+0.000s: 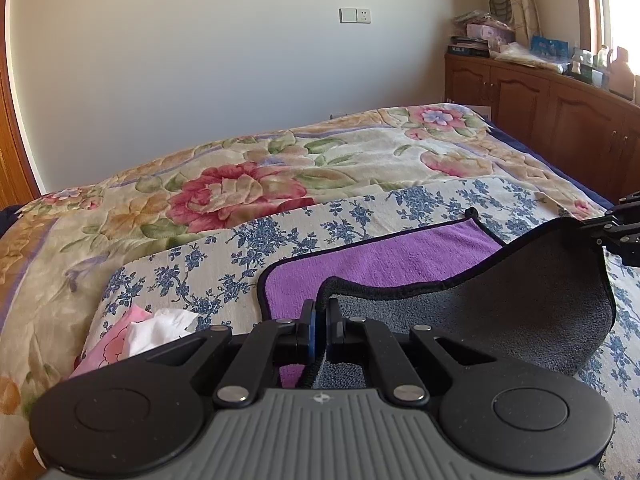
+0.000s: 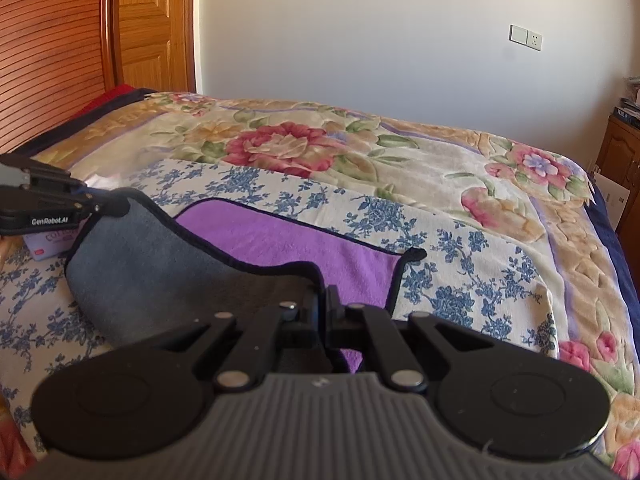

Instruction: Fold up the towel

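Clearly, both grippers were clenched on the towel's near corners, left gripper (image 1: 319, 322) and right gripper (image 2: 322, 312). The towel (image 1: 380, 264) lay on the bed (image 1: 240, 176), near edge raised. Best, I judged, to carry both corners level onto the far edge.

Towel (image 1: 380, 264) lies on sheet (image 1: 224, 256), over quilt (image 1: 248, 168).
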Demonstrator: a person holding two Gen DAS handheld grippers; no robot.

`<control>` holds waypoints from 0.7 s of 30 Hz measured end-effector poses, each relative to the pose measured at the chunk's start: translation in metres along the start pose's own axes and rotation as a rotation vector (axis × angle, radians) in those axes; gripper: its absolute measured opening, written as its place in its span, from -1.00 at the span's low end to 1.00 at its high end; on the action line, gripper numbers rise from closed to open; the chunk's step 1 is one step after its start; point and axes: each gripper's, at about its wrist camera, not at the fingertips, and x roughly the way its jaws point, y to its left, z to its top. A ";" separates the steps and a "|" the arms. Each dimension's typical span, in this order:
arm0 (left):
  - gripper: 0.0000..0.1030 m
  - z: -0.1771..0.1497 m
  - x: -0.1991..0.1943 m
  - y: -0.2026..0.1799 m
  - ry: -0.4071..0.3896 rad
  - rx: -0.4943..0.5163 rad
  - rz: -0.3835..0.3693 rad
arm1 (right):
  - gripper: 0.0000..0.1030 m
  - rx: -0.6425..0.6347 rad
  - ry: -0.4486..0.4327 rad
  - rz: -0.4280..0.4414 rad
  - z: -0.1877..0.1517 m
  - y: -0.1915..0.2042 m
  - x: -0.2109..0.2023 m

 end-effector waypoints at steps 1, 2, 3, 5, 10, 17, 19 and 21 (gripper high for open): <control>-0.89 0.000 0.000 0.000 0.000 0.004 -0.001 | -0.93 -0.003 -0.002 -0.002 0.001 0.000 0.000; -0.89 0.001 0.001 -0.001 0.000 0.010 0.000 | -0.93 -0.005 -0.004 -0.002 0.002 0.000 0.001; -0.89 0.001 0.002 -0.001 0.000 0.015 0.002 | -0.93 -0.006 -0.006 -0.002 0.002 -0.001 0.002; -0.89 0.002 0.004 0.000 0.001 0.020 0.007 | -0.93 -0.008 -0.011 -0.004 0.004 -0.002 0.003; -0.89 0.002 0.011 0.002 0.006 0.021 0.022 | -0.93 -0.009 -0.011 -0.004 0.006 -0.005 0.009; -0.89 0.004 0.018 0.004 0.010 0.032 0.024 | -0.93 -0.019 0.003 -0.004 0.010 -0.008 0.016; -0.89 0.005 0.021 0.005 0.009 0.034 0.027 | -0.93 -0.024 0.000 -0.006 0.011 -0.008 0.018; -0.89 0.006 0.023 0.004 0.008 0.036 0.029 | -0.93 -0.021 -0.002 -0.008 0.012 -0.010 0.019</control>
